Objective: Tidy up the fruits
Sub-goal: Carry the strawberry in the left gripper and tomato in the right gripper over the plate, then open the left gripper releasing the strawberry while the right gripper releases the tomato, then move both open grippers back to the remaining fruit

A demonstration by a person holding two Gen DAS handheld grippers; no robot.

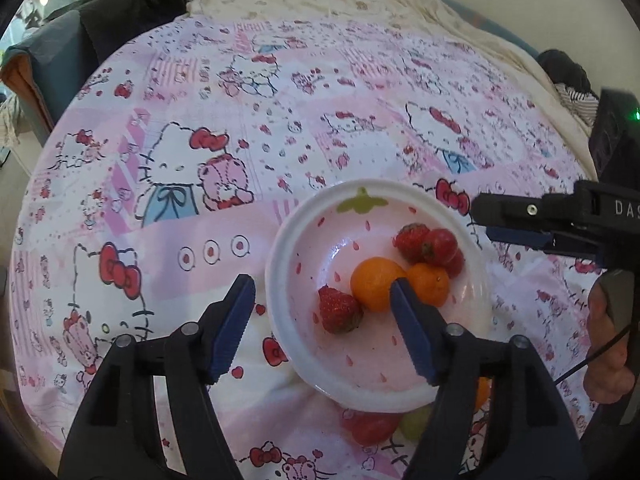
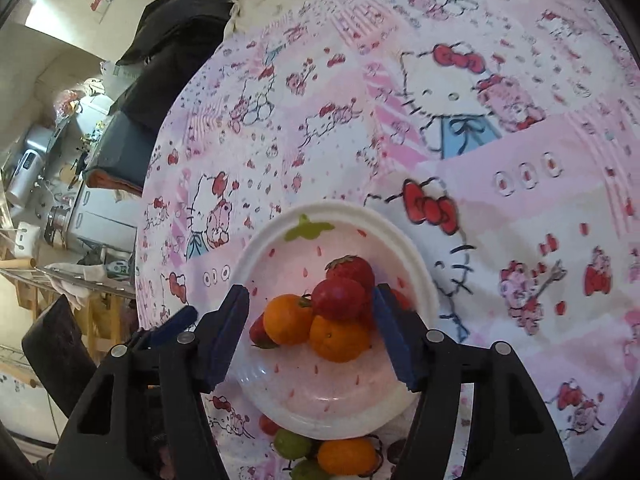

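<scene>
A white bowl [image 1: 280,256] with a pink strawberry-print inside sits on the patterned cloth. It holds two oranges [image 1: 376,284] and several strawberries [image 1: 412,240]. My left gripper [image 1: 320,284] hangs open over the bowl's left half; one lone strawberry [image 1: 338,312] lies below the gap, untouched. My right gripper [image 2: 311,291] is open above the same bowl [image 2: 260,248], its fingers standing either side of the piled oranges [image 2: 338,338] and strawberries [image 2: 340,298] without pressing them. In the left wrist view the right gripper [image 1: 484,222] reaches in from the right.
Loose fruit lies on the cloth just in front of the bowl: an orange [image 2: 348,456], a green fruit [image 2: 292,444] and a strawberry [image 1: 372,426]. A Hello Kitty cloth [image 1: 200,200] covers the round table. Dark bags [image 2: 176,40] and kitchen clutter stand beyond its left edge.
</scene>
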